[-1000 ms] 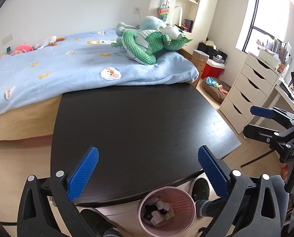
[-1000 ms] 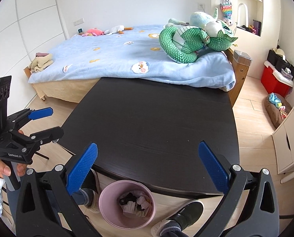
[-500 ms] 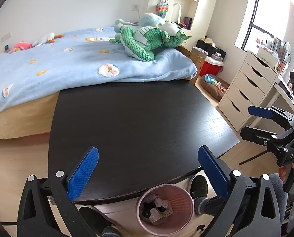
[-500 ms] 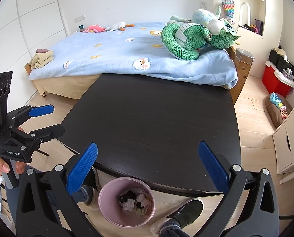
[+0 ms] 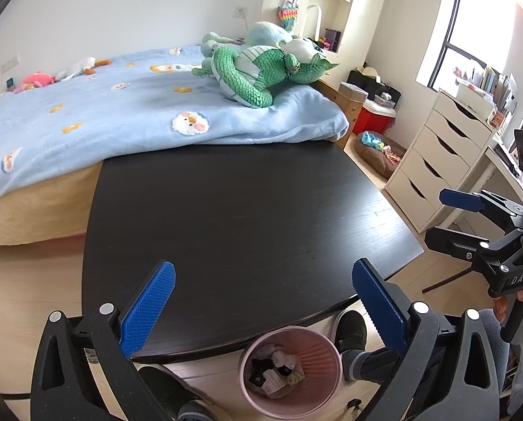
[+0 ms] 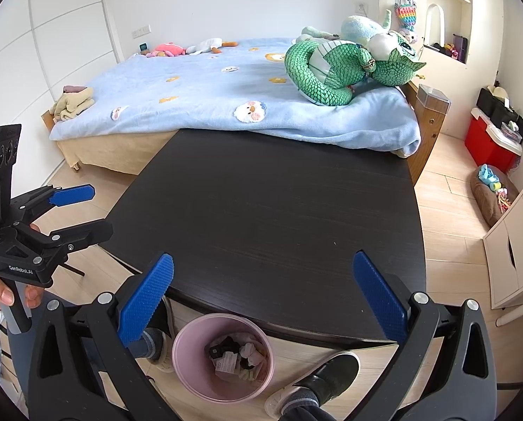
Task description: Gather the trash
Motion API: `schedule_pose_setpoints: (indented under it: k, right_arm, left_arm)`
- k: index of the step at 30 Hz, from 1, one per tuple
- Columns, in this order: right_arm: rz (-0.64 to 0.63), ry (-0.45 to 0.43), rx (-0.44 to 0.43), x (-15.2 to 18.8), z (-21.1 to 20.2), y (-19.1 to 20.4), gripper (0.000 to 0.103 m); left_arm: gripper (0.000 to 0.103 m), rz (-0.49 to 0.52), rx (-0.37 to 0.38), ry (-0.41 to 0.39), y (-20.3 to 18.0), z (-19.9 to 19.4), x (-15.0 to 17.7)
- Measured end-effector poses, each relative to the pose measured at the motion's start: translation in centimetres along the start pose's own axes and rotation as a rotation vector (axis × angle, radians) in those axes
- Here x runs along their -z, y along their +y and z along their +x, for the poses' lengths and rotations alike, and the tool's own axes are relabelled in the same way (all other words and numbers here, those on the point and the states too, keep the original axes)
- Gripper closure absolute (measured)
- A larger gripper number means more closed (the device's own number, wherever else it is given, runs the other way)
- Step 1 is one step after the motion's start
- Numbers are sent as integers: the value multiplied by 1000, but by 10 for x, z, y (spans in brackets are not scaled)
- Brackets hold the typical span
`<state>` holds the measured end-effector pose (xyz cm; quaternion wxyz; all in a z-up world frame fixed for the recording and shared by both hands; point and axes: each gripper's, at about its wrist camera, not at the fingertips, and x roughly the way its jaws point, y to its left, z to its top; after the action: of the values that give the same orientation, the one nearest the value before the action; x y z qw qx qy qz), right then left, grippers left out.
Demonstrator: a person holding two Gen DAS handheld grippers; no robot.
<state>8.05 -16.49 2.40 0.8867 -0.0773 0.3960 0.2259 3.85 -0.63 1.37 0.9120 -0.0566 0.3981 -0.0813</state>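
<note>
A pink trash bin stands on the floor at the near edge of a black table. It holds several scraps of trash. It also shows in the right wrist view, with the trash inside. My left gripper is open and empty above the table's near edge. My right gripper is open and empty, also above the near edge. The black table top is bare in both views.
A bed with a blue blanket and a green plush dragon touches the table's far edge. A white drawer unit stands at the right. The person's shoes are beside the bin. A red box is on the floor.
Both grippers have drawn slightly back and tilted; the views shift a little toward the table. Both stay open and empty.
</note>
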Motion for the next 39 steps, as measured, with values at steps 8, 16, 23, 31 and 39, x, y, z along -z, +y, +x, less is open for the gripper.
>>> schedule_pose_setpoints:
  k: [8,16,23,31,39]
  right_arm:
    - [-2,3,4,2,0,-2,3]
    - [-5,7,6,4,1,-3,3]
    - [-4,7,6,4,1,-2,3]
    - [-6,8,5,4,1,-2,3]
    - [-7,8,5,5,2,-3,3]
  left_arm:
    - [6,4,6,2,-2,1,0]
    - [6,5,5,1,-3,1,0]
    - [6,5,5,1,-3,1,0]
    - [6,6,4,4,-4,1,1]
    - [6,5,2,12,-3,5,2]
